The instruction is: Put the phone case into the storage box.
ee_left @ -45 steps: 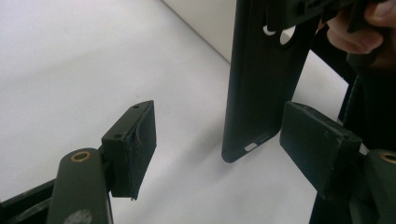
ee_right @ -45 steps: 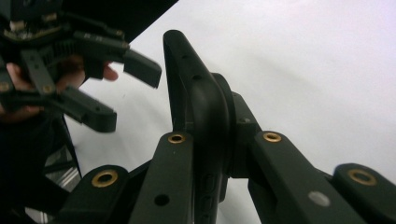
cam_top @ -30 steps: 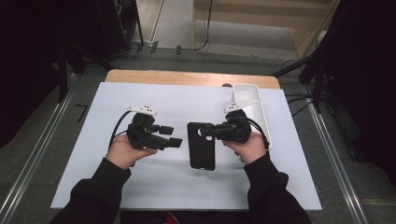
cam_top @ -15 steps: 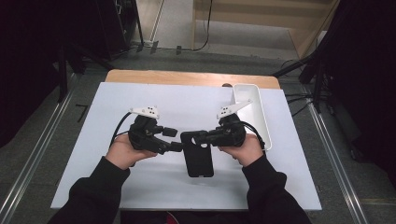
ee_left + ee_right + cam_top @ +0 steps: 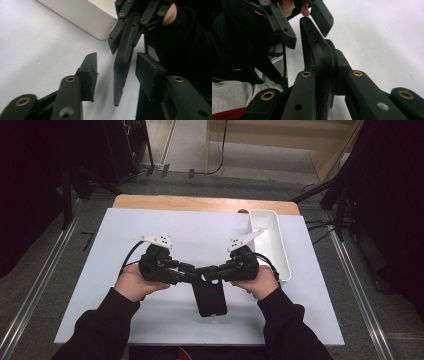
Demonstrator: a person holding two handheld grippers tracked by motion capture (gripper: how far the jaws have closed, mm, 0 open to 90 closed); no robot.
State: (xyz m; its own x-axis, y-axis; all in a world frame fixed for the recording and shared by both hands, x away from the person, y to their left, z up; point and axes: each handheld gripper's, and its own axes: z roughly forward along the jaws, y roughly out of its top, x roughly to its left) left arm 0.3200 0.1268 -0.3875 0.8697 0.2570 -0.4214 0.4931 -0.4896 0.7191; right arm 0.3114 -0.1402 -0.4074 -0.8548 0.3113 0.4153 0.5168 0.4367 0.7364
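White tabletop (image 5: 100,285) (wood edge (image 5: 200,203) at back), grey floor (image 5: 45,250).

- The left gripper (image 5: 115,75) shows its two black jaws rising from the bottom, set apart, with a gap between the pads.
- A thin flat black plastic case (image 5: 123,67), seen edge-on, hangs in this gap and touches neither pad.
- The right gripper (image 5: 130,25) clamps the upper end of the case.
- A white rectangular plastic tray (image 5: 82,13) stands on the white table surface (image 5: 32,47) behind.
- The case's lower end is probably just above the table.
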